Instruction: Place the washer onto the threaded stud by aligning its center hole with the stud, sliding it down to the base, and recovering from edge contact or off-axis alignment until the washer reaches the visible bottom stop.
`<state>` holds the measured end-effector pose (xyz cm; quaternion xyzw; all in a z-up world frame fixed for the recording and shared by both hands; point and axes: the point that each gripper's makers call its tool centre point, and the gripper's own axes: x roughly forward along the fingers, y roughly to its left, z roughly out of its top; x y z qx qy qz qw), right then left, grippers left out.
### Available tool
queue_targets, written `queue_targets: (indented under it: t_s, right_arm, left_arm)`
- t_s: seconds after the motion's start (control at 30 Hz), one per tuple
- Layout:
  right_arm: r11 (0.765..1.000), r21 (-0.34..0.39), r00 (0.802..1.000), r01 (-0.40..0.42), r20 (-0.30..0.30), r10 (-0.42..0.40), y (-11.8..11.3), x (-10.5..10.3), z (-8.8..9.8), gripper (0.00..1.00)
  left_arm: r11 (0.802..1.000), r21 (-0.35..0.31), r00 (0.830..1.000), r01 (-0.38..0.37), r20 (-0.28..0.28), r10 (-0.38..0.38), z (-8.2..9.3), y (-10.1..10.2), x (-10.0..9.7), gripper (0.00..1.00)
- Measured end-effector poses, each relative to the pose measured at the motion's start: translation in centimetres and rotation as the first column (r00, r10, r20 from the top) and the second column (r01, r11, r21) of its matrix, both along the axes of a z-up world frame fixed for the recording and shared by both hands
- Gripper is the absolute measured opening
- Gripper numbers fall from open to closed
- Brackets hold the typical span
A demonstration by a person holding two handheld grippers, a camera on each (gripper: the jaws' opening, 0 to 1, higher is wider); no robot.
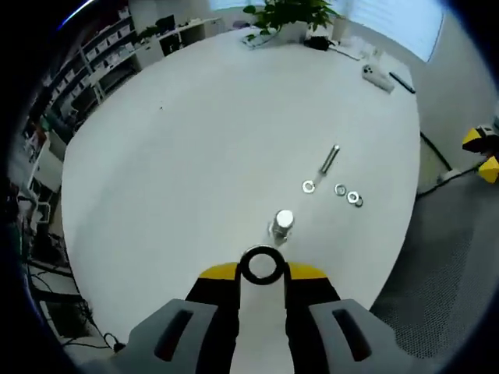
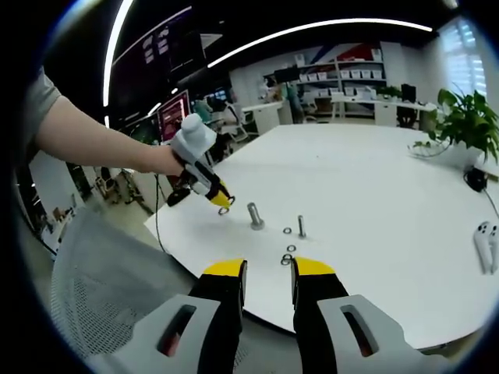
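Left gripper view: left tongs (image 1: 262, 269) pinch a washer (image 1: 261, 264) just short of the upright stud (image 1: 281, 224) on the white worktop (image 1: 195, 156). Three spare washers (image 1: 340, 190) lie by a bolt (image 1: 330, 158), seemingly flat. Right tongs (image 2: 269, 269) are open, holding nothing.
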<state>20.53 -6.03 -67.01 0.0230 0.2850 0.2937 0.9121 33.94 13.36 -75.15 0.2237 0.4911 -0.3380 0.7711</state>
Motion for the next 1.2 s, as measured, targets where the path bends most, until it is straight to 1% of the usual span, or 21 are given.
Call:
queue_targets:
  t_s: [0.13, 0.3, 0.5, 0.73, 0.83, 1.0, 1.2]
  right_arm:
    - [1.0, 0.001, 1.0, 0.001, 0.003, -0.001, 0.0, 0.0, 0.1, 0.25]
    - [1.0, 0.004, 1.0, 0.007, 0.005, -0.007, -0.1, 0.1, 0.1, 0.25]
    - [1.0, 0.006, 1.0, 0.012, 0.007, -0.012, -0.2, 0.1, 0.2, 0.25]
    - [1.0, 0.006, 1.0, 0.017, 0.008, -0.017, -0.2, 0.2, 0.2, 0.25]
    - [1.0, 0.006, 1.0, 0.021, 0.008, -0.021, -0.3, 0.2, 0.2, 0.25]
    - [1.0, 0.005, 1.0, 0.03, 0.006, -0.03, -0.5, 0.3, 0.2, 0.25]
    - [0.999, 0.002, 0.999, 0.039, 0.004, -0.039, -0.6, 0.3, 0.1, 0.25]
  left_arm:
    - [0.999, -0.006, 0.999, 0.034, 0.005, -0.034, 0.4, -1.7, 0.7, 0.19]
    - [0.995, 0.027, 0.995, 0.097, -0.006, -0.097, 0.1, -2.8, 0.7, 0.19]
    - [0.982, 0.087, 0.986, 0.166, -0.023, -0.165, -1.0, -3.1, 0.6, 0.19]
    - [0.98, 0.083, 0.983, 0.182, -0.038, -0.179, -1.4, -4.0, 0.7, 0.19]
    - [0.971, 0.107, 0.977, 0.214, -0.046, -0.21, -1.8, -4.0, 0.6, 0.19]
    - [0.965, 0.128, 0.973, 0.23, -0.065, -0.223, -2.8, -3.9, 0.7, 0.19]
    - [0.948, 0.167, 0.962, 0.27, -0.084, -0.26, -4.5, -3.9, 0.5, 0.19]
